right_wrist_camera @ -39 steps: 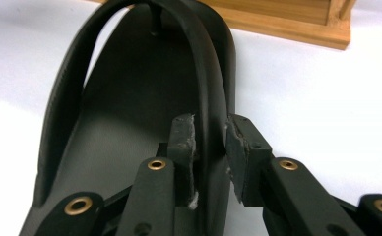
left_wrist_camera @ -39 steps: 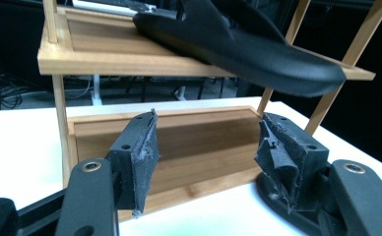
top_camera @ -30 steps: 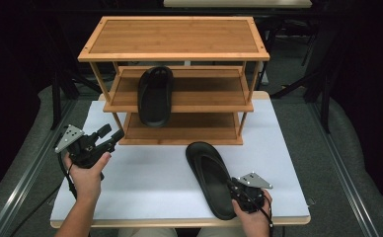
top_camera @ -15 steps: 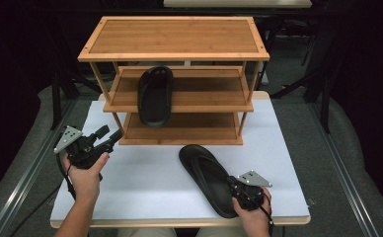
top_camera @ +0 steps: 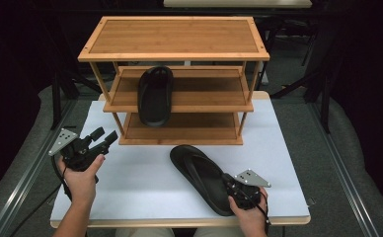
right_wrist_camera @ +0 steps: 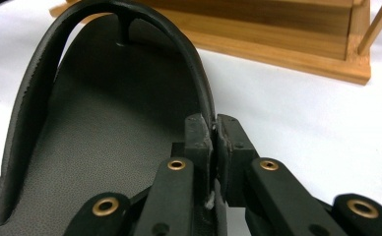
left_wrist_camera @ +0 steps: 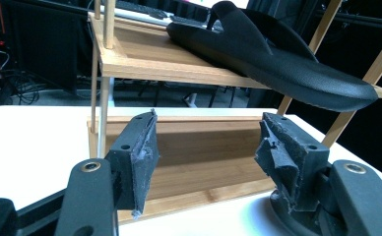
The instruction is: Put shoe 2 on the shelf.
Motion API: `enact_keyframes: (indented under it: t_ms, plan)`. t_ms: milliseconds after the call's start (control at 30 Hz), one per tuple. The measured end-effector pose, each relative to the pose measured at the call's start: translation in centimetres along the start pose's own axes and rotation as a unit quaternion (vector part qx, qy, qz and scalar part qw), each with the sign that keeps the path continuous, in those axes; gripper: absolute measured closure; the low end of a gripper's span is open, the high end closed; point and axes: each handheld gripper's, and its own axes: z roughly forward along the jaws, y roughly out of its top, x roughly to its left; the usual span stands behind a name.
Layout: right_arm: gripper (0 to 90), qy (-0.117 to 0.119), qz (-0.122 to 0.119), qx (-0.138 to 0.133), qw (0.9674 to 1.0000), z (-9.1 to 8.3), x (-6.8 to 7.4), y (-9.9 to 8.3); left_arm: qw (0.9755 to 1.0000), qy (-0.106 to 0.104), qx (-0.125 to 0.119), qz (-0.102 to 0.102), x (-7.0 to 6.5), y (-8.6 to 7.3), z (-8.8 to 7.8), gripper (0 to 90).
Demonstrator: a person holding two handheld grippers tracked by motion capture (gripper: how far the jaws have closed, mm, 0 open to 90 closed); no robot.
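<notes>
flip-flop | toe toward rack | long axis diagonal

three-tier bamboo shoe rack on white surface, black flip-flop on middle shelf, second black flip-flop at right claw, left claw apart

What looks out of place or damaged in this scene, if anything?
The flip-flop on the middle shelf sticks out past the shelf's front edge instead of lying fully on it. The foam pads of the left gripper look torn and frayed. The other flip-flop lies on the table, pinched by the right gripper.
</notes>
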Motion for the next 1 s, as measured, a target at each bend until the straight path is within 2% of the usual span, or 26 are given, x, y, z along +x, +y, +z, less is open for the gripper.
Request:
enact_keyframes:
  t_ms: [367, 533, 1000]
  plan:
    - [84.1, 0.012, 0.001, -0.036, 0.9993, -1.2, 0.7, 0.9, 1.0, 0.003, -0.002, -0.001, 0.1, 0.0, -0.3, 39.7]
    - [84.1, 0.016, 0.009, -0.055, 0.9983, -2.3, 0.3, 1.5, 1.0, 0.001, -0.001, -0.003, 0.0, 0.0, -0.2, 39.7]
    - [84.3, 0.005, 0.027, -0.094, 0.9952, -4.8, -0.7, 2.8, 1.0, -0.002, -0.01, -0.001, -0.1, 0.3, -0.5, 39.7]
